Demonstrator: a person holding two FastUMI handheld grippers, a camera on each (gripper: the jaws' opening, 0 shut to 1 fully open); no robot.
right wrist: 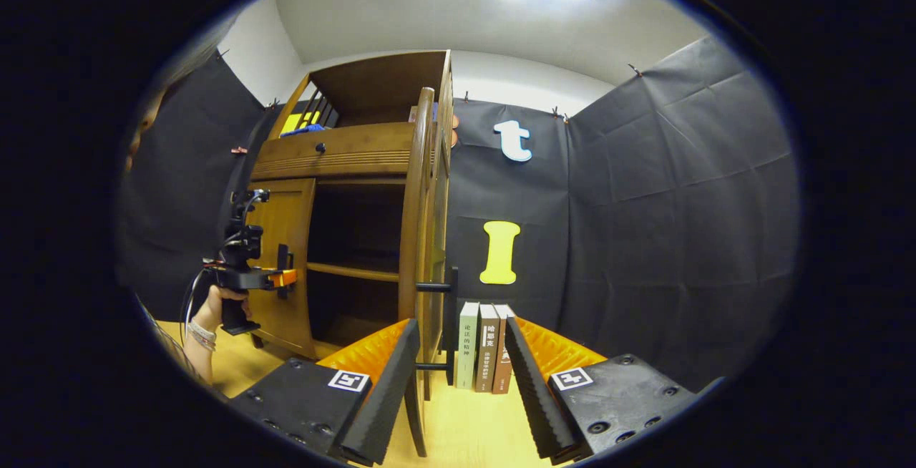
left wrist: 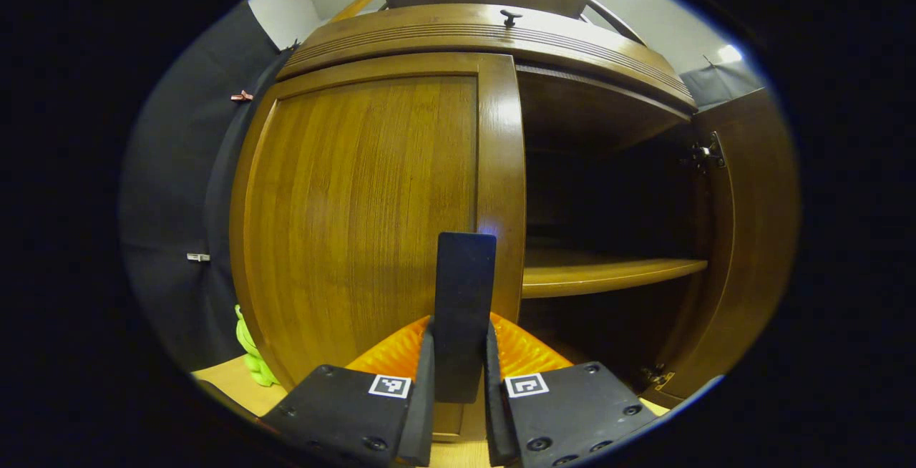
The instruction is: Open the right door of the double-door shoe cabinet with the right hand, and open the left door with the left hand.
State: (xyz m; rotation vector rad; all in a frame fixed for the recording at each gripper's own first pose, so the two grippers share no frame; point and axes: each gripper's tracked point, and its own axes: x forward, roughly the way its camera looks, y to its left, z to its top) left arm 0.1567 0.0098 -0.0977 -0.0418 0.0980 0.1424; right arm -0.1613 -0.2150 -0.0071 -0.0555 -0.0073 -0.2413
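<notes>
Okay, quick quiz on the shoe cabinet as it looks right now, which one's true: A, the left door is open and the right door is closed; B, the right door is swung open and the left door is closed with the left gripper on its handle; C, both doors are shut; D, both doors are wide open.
B: the right door stands swung out, baring the shelf, while the left door sits closed with the left gripper clamped on its handle.

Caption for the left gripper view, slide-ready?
Left gripper clamped on left door handle; right door already open.
</notes>
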